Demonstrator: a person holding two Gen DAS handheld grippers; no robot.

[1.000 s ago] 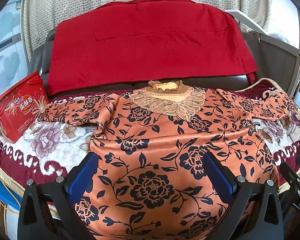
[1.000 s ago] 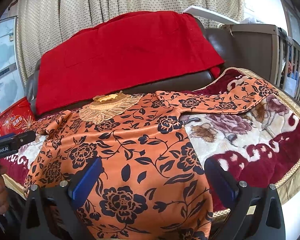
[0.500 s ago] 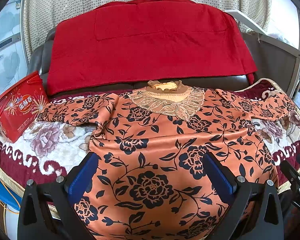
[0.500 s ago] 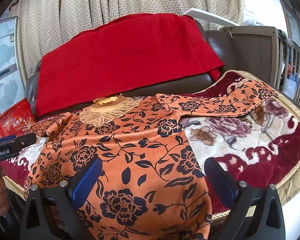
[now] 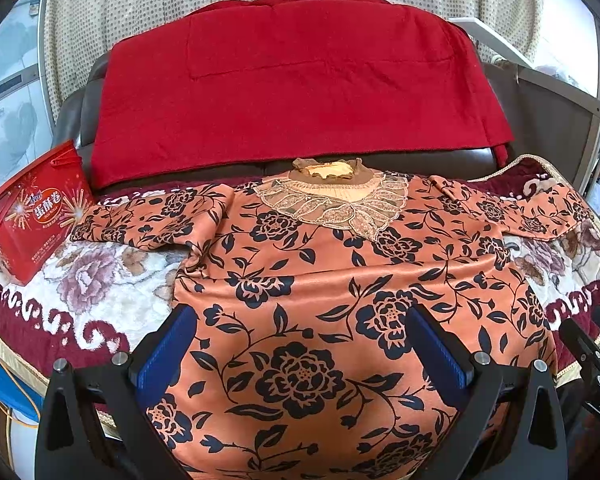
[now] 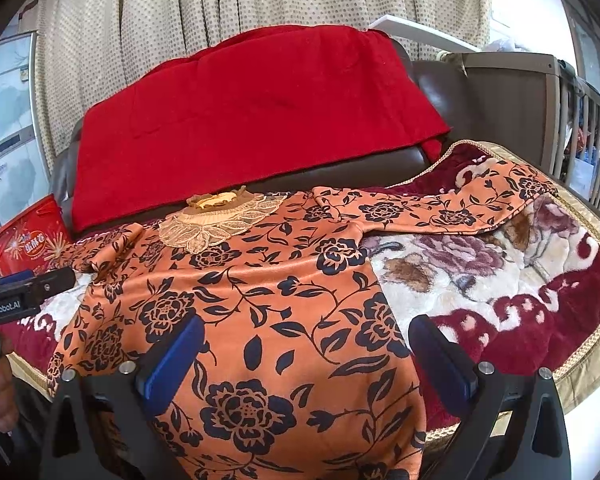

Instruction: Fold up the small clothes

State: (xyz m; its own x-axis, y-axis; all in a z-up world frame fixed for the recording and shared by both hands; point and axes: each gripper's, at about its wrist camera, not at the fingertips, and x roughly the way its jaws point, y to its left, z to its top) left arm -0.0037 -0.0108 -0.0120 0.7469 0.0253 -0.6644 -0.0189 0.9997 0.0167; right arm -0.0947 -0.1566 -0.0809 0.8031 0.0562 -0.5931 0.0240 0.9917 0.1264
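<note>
An orange blouse with a black flower print [image 5: 320, 280] [image 6: 268, 292] lies spread face up on a flowered blanket, lace collar [image 5: 332, 200] [image 6: 216, 220] at the far side, both sleeves stretched out to the sides. Its hem hangs over the near edge. My left gripper [image 5: 300, 352] is open above the lower left part of the blouse, nothing between its blue pads [image 5: 164, 352]. My right gripper [image 6: 304, 360] is open over the lower right part, its pads [image 6: 440, 356] wide apart and holding nothing.
The blanket [image 5: 100, 288] [image 6: 500, 272] covers a dark sofa; a red cloth [image 5: 292, 88] [image 6: 252, 112] drapes the backrest. A red printed box [image 5: 36, 216] [image 6: 24, 244] stands at the left end. Railings [image 6: 580, 120] stand at the right. A hand [image 6: 0, 388] holds the other gripper at the left edge.
Both grippers have drifted back slightly from the blouse; the right wrist view has tilted down a little. The blouse lies as before and both grippers stay open.
</note>
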